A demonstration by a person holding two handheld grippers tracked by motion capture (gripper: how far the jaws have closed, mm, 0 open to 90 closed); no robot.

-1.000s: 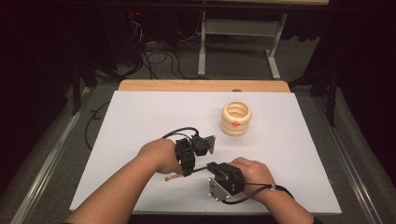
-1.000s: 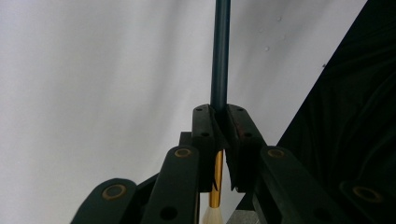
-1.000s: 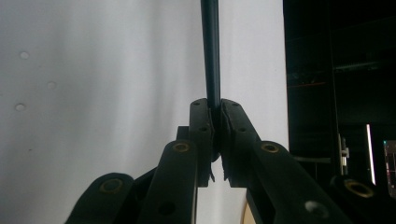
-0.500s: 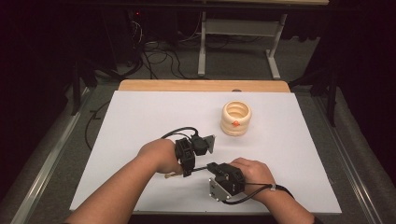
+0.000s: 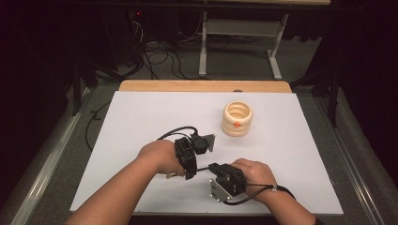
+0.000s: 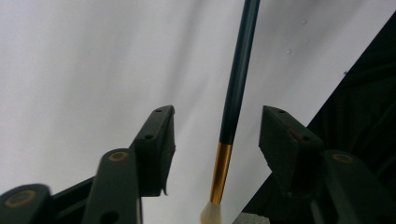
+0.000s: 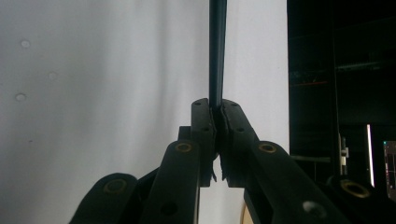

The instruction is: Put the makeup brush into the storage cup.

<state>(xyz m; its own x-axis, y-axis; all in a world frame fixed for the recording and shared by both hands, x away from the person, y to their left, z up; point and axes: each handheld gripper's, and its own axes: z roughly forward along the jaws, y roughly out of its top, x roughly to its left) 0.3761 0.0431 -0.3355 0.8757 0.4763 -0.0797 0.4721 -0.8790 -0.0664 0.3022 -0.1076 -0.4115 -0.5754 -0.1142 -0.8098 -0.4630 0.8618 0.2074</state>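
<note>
Left hand-held gripper (image 6: 217, 135) jaws just opening, released, paintbrush (image 6: 236, 100) loose between them. Right hand-held gripper (image 7: 215, 114) clenched on brush handle above white tabletop (image 5: 141, 122). Handover to right looks complete.

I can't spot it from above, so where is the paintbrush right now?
The paintbrush lies low between the two grippers at the near edge of the white table: the right gripper clamps its dark handle, and it runs between the left gripper's open jaws.
</note>
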